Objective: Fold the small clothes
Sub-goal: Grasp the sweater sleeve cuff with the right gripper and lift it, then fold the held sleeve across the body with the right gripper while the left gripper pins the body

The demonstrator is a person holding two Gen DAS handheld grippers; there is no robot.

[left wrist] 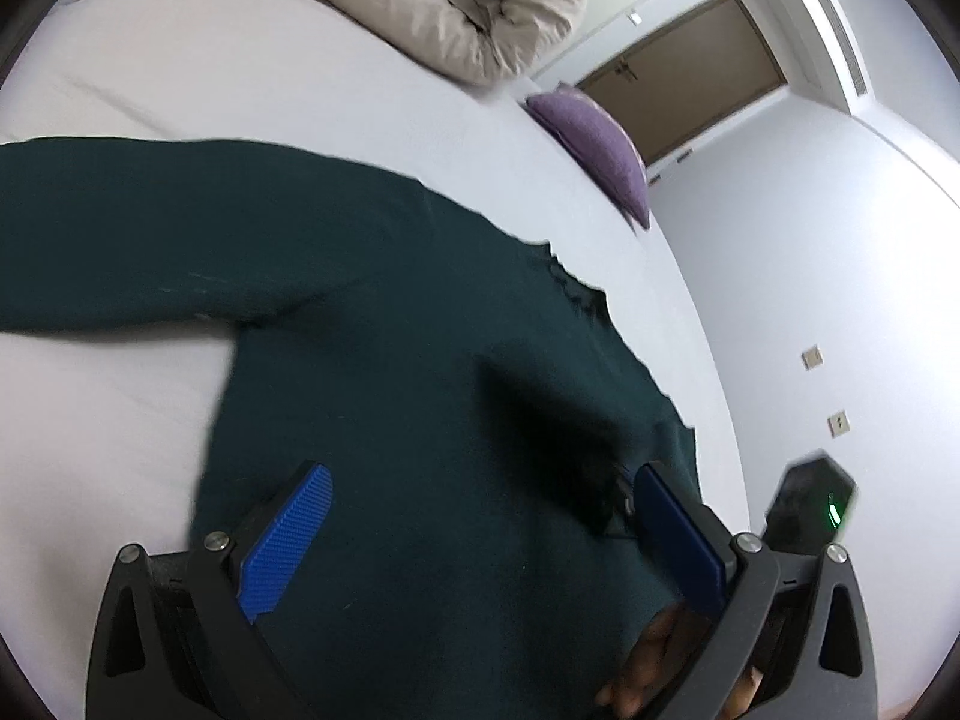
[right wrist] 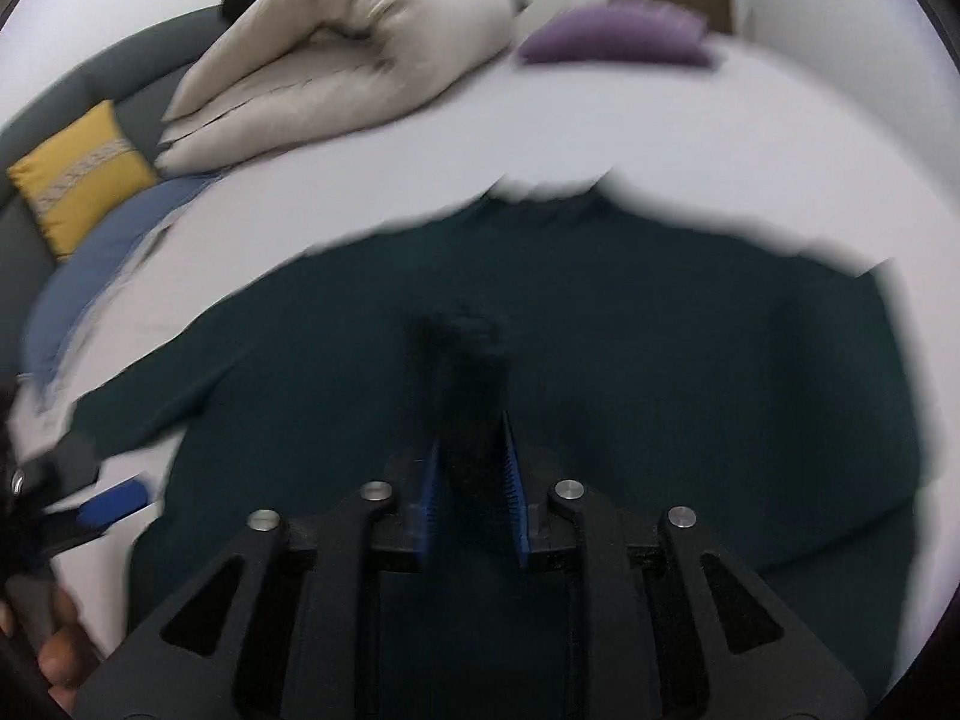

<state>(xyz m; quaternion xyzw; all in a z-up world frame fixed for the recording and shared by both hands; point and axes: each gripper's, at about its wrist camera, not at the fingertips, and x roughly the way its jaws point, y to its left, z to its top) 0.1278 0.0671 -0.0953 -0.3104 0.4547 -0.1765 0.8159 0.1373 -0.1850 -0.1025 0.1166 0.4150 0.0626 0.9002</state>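
Note:
A dark green long-sleeved sweater (left wrist: 372,300) lies spread on the white bed (left wrist: 240,78). One sleeve stretches to the left. My left gripper (left wrist: 480,498) is open, hovering over the sweater's lower body with nothing between its blue pads (left wrist: 288,540). In the right wrist view the sweater (right wrist: 660,360) fills the middle. My right gripper (right wrist: 474,444) is shut on a bunched strip of the sweater's fabric (right wrist: 468,372), which stands up between the blue pads. The left gripper also shows at the left edge of the right wrist view (right wrist: 90,504).
A rolled beige duvet (left wrist: 456,6) lies at the bed's far side, also in the right wrist view (right wrist: 336,66). A purple cushion (left wrist: 600,144) sits at the bed's edge. A yellow pillow (right wrist: 78,174) and a blue cloth (right wrist: 102,258) lie far left. Wall and door (left wrist: 690,84) are to the right.

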